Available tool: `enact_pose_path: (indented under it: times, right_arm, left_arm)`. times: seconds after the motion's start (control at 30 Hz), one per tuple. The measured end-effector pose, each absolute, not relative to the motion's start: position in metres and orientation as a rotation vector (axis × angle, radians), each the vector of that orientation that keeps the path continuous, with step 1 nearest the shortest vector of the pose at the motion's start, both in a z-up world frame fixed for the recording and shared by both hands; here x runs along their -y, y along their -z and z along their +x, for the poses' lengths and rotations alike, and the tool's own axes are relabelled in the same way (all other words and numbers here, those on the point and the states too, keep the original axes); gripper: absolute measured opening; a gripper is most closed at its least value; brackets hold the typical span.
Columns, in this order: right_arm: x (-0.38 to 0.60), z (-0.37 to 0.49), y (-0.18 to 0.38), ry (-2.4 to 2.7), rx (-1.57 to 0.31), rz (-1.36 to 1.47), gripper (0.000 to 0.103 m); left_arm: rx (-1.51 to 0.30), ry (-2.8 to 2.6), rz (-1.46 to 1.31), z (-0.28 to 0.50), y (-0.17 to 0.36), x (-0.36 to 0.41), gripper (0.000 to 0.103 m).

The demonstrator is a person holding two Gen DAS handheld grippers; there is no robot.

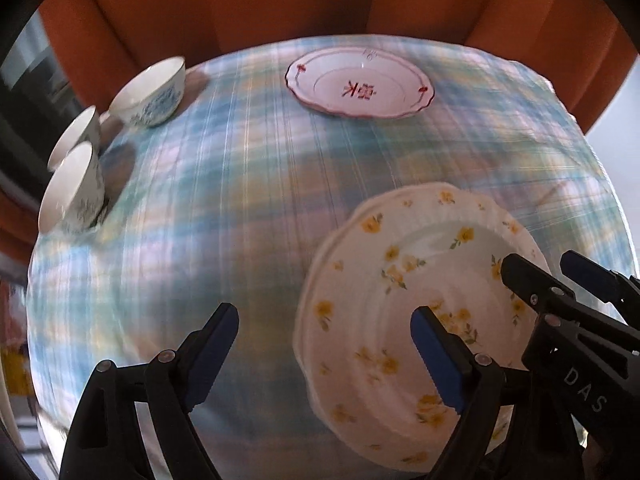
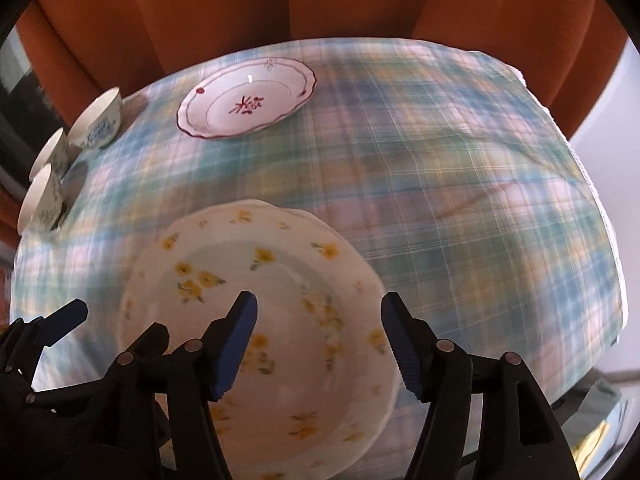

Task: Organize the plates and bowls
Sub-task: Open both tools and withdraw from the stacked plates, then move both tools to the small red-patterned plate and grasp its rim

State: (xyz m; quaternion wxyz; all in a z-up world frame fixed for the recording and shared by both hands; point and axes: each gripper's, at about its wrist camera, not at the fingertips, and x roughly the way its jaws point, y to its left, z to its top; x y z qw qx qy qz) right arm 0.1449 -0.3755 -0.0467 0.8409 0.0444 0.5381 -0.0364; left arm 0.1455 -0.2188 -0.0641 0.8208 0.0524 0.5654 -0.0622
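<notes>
A white plate with yellow flowers (image 1: 408, 296) lies at the near edge of the checked tablecloth (image 1: 248, 184); it also shows in the right wrist view (image 2: 280, 292). A white plate with red markings (image 1: 360, 84) lies at the far side, also in the right wrist view (image 2: 248, 100). Three white bowls with blue flowers stand at the left: one (image 1: 154, 92) upright at the back, two (image 1: 74, 188) nearer. My left gripper (image 1: 324, 344) is open, its right finger over the yellow plate. My right gripper (image 2: 318, 336) is open above the same plate and shows in the left wrist view (image 1: 560, 276).
An orange curtain (image 1: 280, 0) hangs behind the table. The tablecloth's right edge (image 2: 592, 184) falls away to a pale floor. The bowls (image 2: 96, 122) stand close to the table's left edge.
</notes>
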Motion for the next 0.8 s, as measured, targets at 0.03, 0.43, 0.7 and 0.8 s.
enact_pose_path:
  times: [0.03, 0.43, 0.7, 0.8]
  right_arm:
    - [0.370, 0.146, 0.043, 0.090, -1.127, 0.094, 0.068]
    - [0.341, 0.191, 0.009, 0.203, -1.023, 0.161, 0.069]
    - [0.347, 0.253, 0.005, 0.144, -0.988, 0.141, 0.070]
    - [0.353, 0.278, 0.009, 0.130, -0.989, 0.138, 0.070]
  left_arm:
    - [-1.199, 0.147, 0.117, 0.149, 0.062, 0.215, 0.090]
    - [-1.098, 0.219, 0.117, 0.213, 0.031, 0.192, 0.089]
    - [-1.079, 0.142, 0.066, 0.268, 0.033, 0.197, 0.089]
    - [-1.076, 0.106, 0.056, 0.284, 0.036, 0.200, 0.089]
